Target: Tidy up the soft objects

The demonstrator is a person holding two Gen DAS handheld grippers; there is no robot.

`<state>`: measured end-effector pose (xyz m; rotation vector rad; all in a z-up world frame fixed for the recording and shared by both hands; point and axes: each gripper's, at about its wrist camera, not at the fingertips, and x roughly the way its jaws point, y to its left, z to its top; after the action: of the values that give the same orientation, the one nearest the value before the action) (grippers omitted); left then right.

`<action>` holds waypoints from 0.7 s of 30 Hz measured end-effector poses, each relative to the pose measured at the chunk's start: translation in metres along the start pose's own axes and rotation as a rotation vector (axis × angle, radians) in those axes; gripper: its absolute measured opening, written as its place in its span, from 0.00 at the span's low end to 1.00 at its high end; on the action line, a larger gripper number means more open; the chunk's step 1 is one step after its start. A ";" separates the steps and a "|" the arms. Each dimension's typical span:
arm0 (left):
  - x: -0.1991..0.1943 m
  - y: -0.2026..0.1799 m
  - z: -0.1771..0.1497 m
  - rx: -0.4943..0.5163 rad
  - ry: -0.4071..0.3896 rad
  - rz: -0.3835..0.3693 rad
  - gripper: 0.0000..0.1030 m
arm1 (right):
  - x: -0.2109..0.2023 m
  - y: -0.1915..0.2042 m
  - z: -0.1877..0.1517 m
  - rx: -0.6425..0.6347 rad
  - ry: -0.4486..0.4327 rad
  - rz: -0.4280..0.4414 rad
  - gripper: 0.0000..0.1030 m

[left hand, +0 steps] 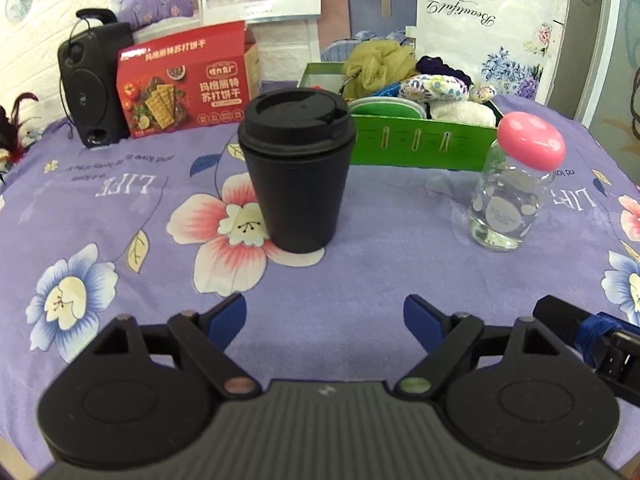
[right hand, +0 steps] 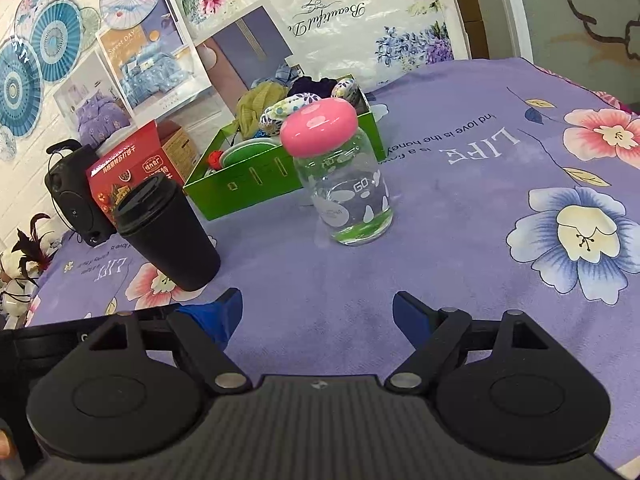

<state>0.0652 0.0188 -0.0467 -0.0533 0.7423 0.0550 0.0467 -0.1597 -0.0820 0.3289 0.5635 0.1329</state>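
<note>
Both grippers hang low near the table's front edge, the left gripper (left hand: 324,316) and the right gripper (right hand: 318,312) spread wide and holding nothing. Beyond them stand a black cup (left hand: 296,172) and a pink-lidded jar (left hand: 516,192). The soft objects (left hand: 420,84) already fill the green box (left hand: 420,144) toward the back edge; I'd judge the sorting about finished.

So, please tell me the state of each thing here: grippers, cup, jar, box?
Left gripper: open, empty.
Right gripper: open, empty.
Black cup: upright, lid on.
Glass jar: upright, pink lid on, looks empty.
Green box: open, filled with soft things.
Red cracker box: standing, top flap up.
</note>
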 end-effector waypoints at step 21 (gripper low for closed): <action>-0.008 0.001 -0.014 0.046 -0.024 0.104 0.84 | -0.021 0.014 -0.006 0.074 -0.110 -0.079 0.67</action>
<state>0.0494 0.0186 -0.0517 0.0296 0.7220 0.1370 0.0253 -0.1498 -0.0709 0.3825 0.4730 0.0174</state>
